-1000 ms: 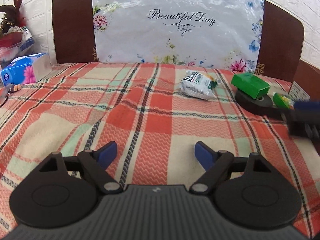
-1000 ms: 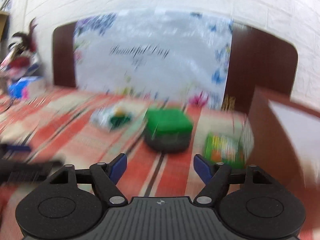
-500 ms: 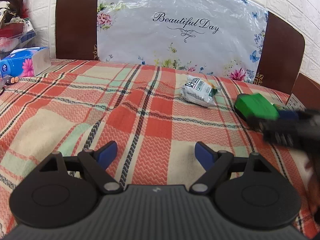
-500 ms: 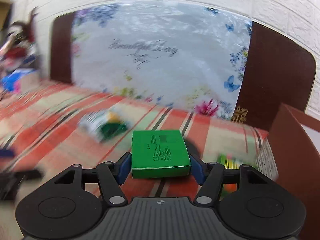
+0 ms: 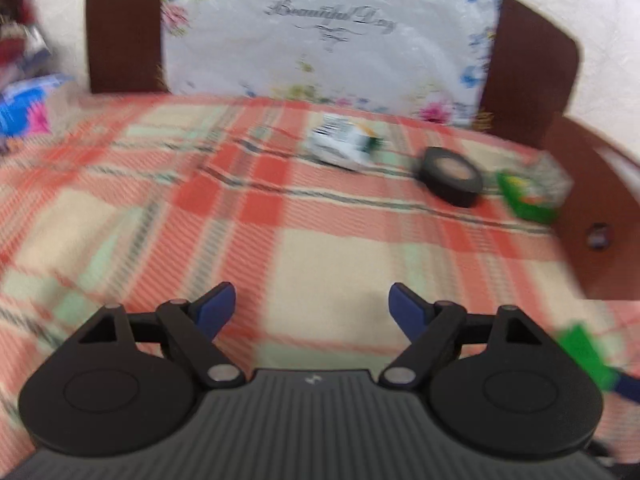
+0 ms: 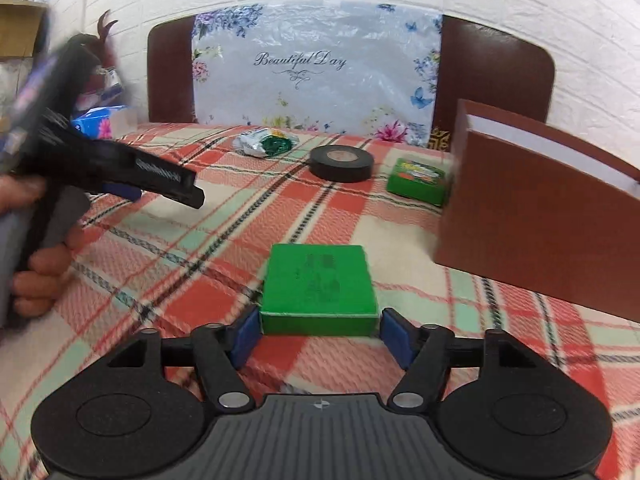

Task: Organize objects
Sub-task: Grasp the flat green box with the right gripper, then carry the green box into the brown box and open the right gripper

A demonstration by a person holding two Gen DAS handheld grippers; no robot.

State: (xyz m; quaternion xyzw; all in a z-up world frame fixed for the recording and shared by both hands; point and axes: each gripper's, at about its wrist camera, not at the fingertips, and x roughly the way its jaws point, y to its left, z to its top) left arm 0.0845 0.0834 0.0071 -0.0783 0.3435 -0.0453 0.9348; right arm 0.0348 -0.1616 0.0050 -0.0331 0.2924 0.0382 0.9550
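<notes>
On plaid surface (image 6: 192, 280), near me: green box (image 6: 319, 284) between right jaws, now opening, pads apart from it. Left jaws spread, closing a little, empty. Step: box release. Next: back off, fetch tape roll (image 6: 341, 163).

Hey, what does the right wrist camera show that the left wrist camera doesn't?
Only the right wrist view: the person's hand, and the top of the green box between the right gripper's opening jaws. Only the left wrist view: the empty gap between the left gripper's fingers, and a dark round spot on the brown box. Both: black tape roll, white packet, small green pack, brown box, plaid cloth, floral board.
</notes>
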